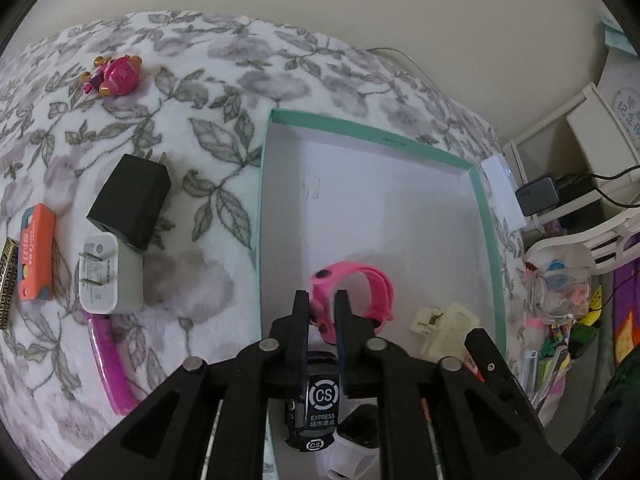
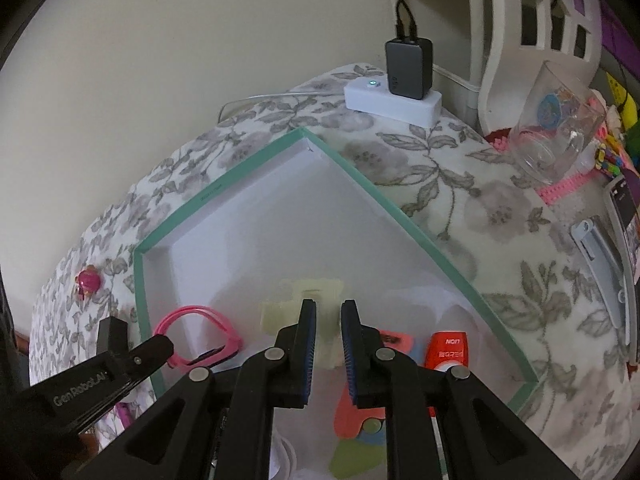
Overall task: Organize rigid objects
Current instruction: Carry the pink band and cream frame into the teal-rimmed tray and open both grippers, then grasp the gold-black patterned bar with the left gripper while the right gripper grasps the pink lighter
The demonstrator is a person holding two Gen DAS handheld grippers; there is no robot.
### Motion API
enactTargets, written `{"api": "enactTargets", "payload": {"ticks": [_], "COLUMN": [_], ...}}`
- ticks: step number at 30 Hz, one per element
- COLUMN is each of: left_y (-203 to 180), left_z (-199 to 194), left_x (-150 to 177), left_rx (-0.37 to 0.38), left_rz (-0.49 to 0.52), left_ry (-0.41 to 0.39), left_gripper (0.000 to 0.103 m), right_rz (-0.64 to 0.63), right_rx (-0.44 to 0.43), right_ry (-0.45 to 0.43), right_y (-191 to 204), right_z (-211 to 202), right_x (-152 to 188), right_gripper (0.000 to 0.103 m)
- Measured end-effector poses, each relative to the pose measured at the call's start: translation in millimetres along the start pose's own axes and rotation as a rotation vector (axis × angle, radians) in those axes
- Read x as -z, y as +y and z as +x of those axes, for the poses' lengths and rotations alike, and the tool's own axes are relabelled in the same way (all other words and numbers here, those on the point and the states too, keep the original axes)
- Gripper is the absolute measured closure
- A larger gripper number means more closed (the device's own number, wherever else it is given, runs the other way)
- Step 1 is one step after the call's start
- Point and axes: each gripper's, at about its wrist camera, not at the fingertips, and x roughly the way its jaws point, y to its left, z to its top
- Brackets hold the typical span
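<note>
A white box with a teal rim [image 1: 486,216] [image 2: 404,216] lies on the floral blanket. Inside it are a pink watch band [image 1: 360,280] [image 2: 200,320], a cream plug adapter [image 1: 444,328] [image 2: 288,312] and an orange item [image 2: 446,350]. My left gripper [image 1: 322,300] is shut on a black "CS Express" toy [image 1: 316,400] and holds it over the box's near left corner. My right gripper [image 2: 328,308] is open and empty over the box, just in front of the cream adapter. A black charger [image 1: 130,200], a white charger [image 1: 110,280], an orange case [image 1: 36,252] and a pink toy [image 1: 116,74] lie on the blanket to the left.
A magenta curved piece [image 1: 112,368] lies by the box's left side. A white power strip with a black adapter [image 2: 400,88] sits behind the box. A clear glass [image 2: 560,128], a grey clip [image 2: 596,252] and small clutter lie at the right edge.
</note>
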Motion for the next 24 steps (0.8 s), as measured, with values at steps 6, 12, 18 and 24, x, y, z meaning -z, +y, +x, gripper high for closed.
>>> {"api": "enactTargets", "payload": {"ticks": [6,12,18,24], "left_y": [5,17,42,76], "left_z": [-11,-34,-60,-88], "left_x": [4,8,15,19], "left_rx": [0.010,-0.023,-0.094,-0.109], "left_rz": [-0.003,-0.014,-0.036,-0.104], "left_ry": [-0.015,-0.063,-0.129,-0.172], "left_gripper": [0.067,0.042,0.024,0.019], "right_rz": [-0.053,-0.067,-0.088,-0.122], "right_rx": [0.011,0.020,-0.011,-0.041], "right_ry": [-0.012,-0.006,-0.006,-0.008], "right_y": [9,12,20,33], "right_z": [-5,-8,-13,-18], "right_x": [3,8,17,26], "right_gripper": [0.088,0.079,0.055,0.034]}}
